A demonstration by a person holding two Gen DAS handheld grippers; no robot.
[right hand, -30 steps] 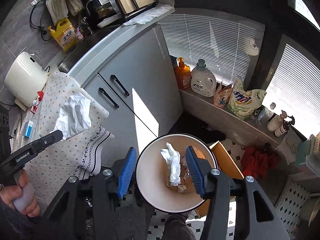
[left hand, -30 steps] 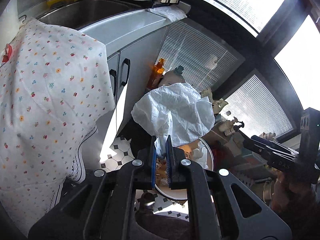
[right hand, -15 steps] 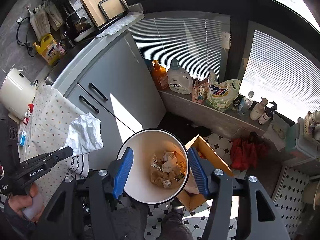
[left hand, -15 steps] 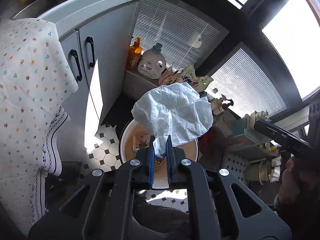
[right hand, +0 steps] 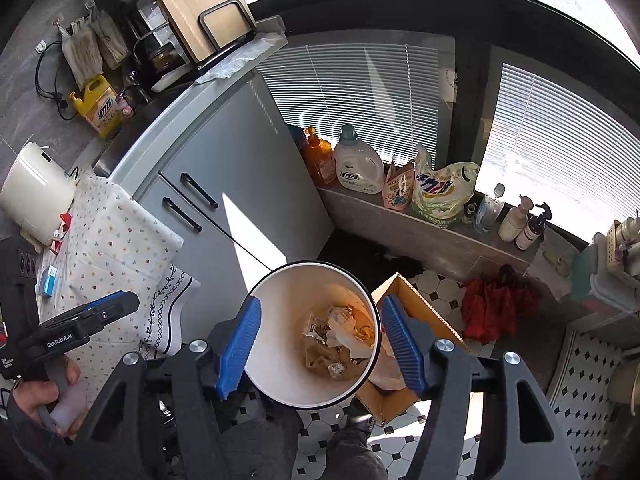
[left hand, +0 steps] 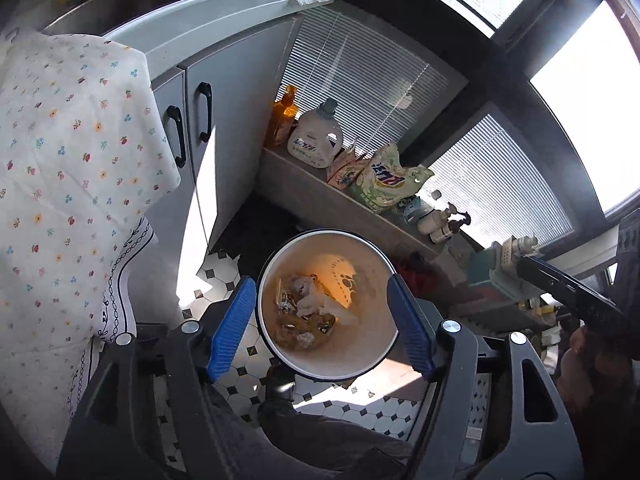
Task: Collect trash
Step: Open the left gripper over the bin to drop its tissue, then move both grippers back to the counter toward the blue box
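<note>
A round white bin (left hand: 362, 364) stands on the tiled floor, straight below both grippers. Crumpled white paper and scraps (left hand: 316, 306) lie at its bottom, also in the right wrist view as trash (right hand: 344, 330) inside the bin (right hand: 280, 376). My left gripper (left hand: 319, 280) hangs over the bin's mouth with its jaws opening wide and nothing between the blue pads. My right gripper (right hand: 321, 299) hovers over the same bin, jaws also opening, empty. Each view shows the other gripper at its edge, held by a hand.
Grey cabinet doors (right hand: 248, 184) and a floral cloth (left hand: 72, 184) over the counter edge stand left of the bin. A cardboard box (right hand: 416, 320) sits right beside it. A low ledge (right hand: 432, 236) holds detergent bottles and bags. A red cloth (right hand: 488, 308) lies on the floor.
My left gripper, shut on a crumpled white sheet before, has opened wide and the sheet has dropped into the bin. The right gripper's jaws have spread a little.
</note>
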